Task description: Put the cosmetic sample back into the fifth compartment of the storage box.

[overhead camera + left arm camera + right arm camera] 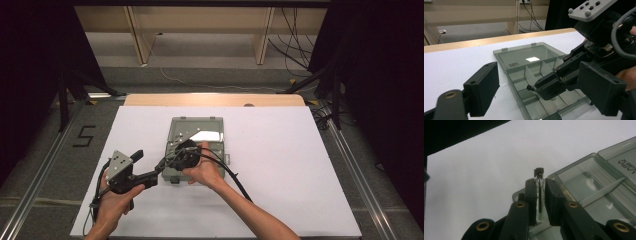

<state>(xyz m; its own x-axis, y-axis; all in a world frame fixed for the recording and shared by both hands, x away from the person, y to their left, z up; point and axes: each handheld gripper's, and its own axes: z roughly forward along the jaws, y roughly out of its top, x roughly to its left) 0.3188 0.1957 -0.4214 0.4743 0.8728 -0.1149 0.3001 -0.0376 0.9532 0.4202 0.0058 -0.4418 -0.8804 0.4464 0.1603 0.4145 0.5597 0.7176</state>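
Observation:
A clear grey compartment box [220, 151] lies open in the middle of the white table, its lid [196, 127] flat on the far side. My right gripper [165, 162] hovers over the box's front left corner, shut on a small clear vial [540, 195] with a black cap [539, 172]. From the left gripper view, the right gripper [554, 83] hangs above the box's dividers [529, 75], the vial's cap [530, 87] poking out of its tip. My left gripper [144, 167] rests left of the box, its jaws wide open and empty, pads [483, 87] apart.
The white sheet [300, 165] covers most of the table, with a wooden edge [215, 99] at the far side. A cable [235, 175] trails from the right gripper along the forearm. Dark stands and floor cables [295, 45] lie beyond the table.

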